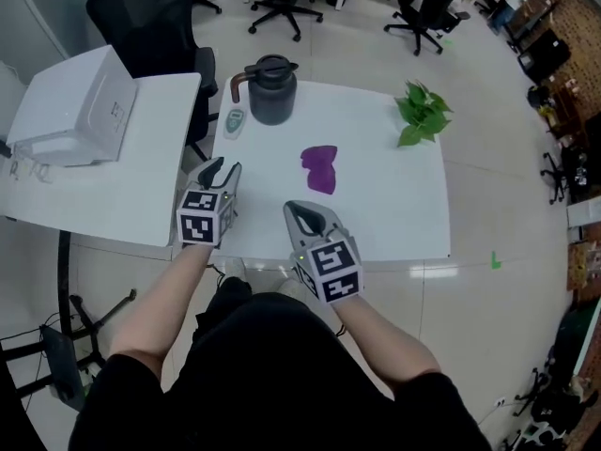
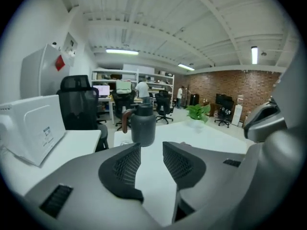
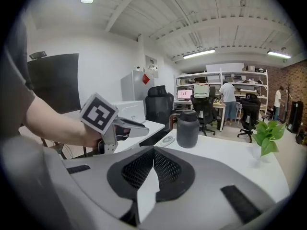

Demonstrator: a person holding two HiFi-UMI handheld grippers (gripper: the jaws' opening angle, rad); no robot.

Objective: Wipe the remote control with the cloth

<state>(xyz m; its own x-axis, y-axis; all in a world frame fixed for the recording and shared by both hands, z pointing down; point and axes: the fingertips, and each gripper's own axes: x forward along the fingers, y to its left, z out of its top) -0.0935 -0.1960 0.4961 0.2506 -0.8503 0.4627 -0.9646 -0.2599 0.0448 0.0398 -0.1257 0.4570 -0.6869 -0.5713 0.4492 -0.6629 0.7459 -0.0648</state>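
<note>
A purple cloth (image 1: pixel 320 167) lies crumpled near the middle of the white table (image 1: pixel 394 205). The light remote control (image 1: pixel 235 121) rests at the table's far left, just left of the dark kettle; the right gripper view shows the remote (image 3: pixel 168 139) too. My left gripper (image 1: pixel 221 173) hovers at the table's left front edge, jaws apart, nothing between them (image 2: pixel 151 162). My right gripper (image 1: pixel 303 216) hangs over the front edge, below the cloth, jaws closed together and empty (image 3: pixel 153 166). Neither gripper touches the cloth or the remote.
A dark kettle (image 1: pixel 270 89) with a brown handle stands at the table's back left. A green potted plant (image 1: pixel 420 112) sits at the back right. A white box (image 1: pixel 70 109) rests on the adjoining white desk to the left. Office chairs stand behind.
</note>
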